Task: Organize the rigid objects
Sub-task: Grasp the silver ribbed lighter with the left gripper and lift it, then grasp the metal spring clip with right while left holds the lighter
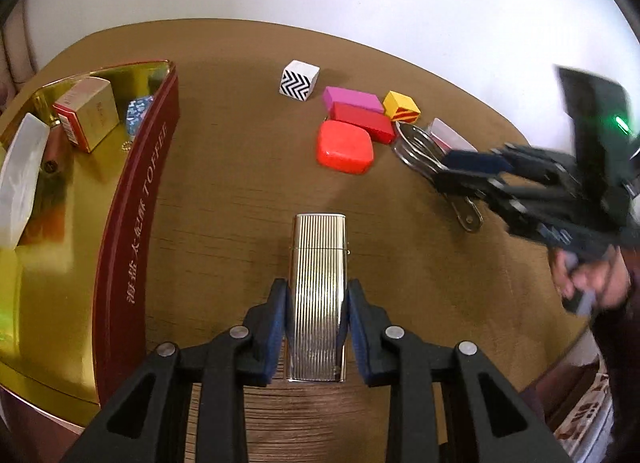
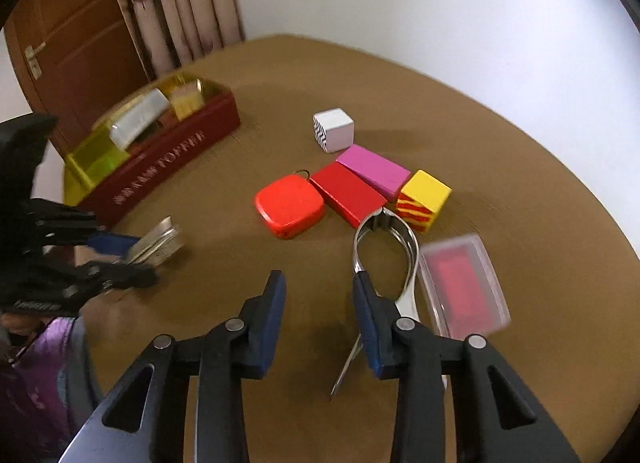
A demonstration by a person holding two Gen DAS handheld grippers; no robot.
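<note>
My left tongs (image 1: 316, 319) are clamped on the ribbed silver lighter (image 1: 318, 295), pads pressing its two long sides low on the case, so it rides upright and won't twist. It hangs just above the worktop (image 1: 240, 167), beside the red toffee tin (image 1: 136, 223) on the left. I judge that tin to be the collecting place, since a gold-and-red carton (image 1: 86, 119), a white box (image 1: 20, 179) and other small pieces already sit on its gold floor.

My right tongs (image 2: 318, 303) hold nothing: in their own view the pads stand apart with bare worktop between them. The right pad touches or just overlaps the steel nail clipper (image 2: 388, 259), which lies flat beside the clear case with a red insert (image 2: 460, 283); I cannot tell whether it is actually in contact. That looks to me like the next pickup.

The remaining pieces are bunched at mid-worktop: the red rounded tape measure (image 2: 290, 205), red block (image 2: 346, 193), pink block (image 2: 374, 171), yellow striped cube (image 2: 424, 199) and, a little apart, the zigzag cube (image 2: 334, 129).
</note>
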